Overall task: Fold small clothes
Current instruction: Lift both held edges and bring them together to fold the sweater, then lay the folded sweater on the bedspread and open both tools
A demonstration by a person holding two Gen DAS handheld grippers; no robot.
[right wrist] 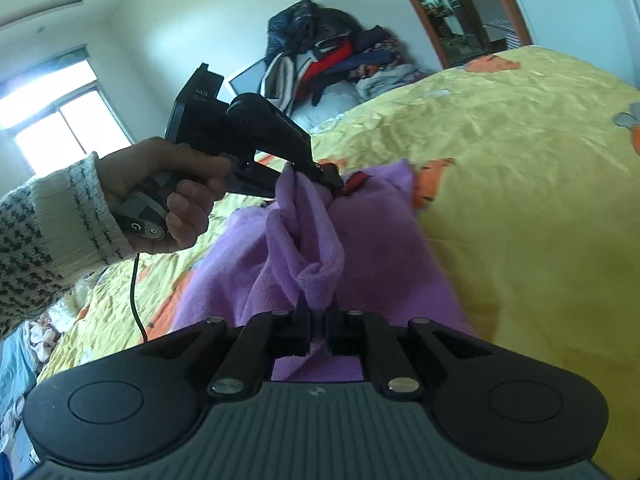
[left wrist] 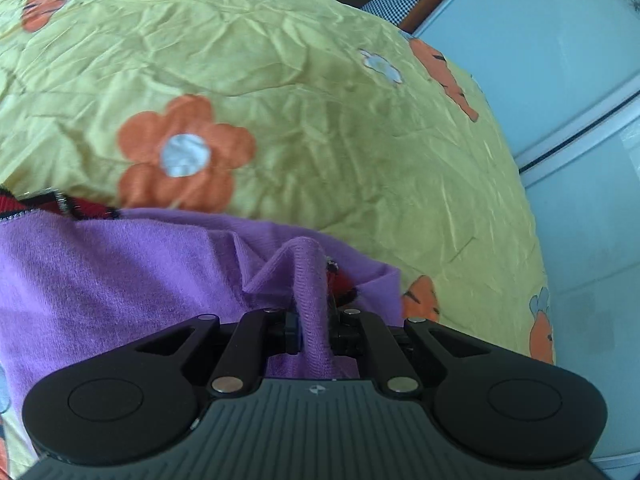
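Both black grippers, left gripper (left wrist: 315,334) and right gripper (right wrist: 318,330), show silver rivets behind the fingers (right wrist: 301,330), ribbed grey housings, and a knitted cream-and-black sleeve (right wrist: 44,224).

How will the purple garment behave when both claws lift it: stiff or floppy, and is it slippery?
The purple garment is probably floppy: it bunches and sags between the left claw and the right claw. Its fuzzy surface suggests little slip. It seems light, since small pinches of cloth hold it up.
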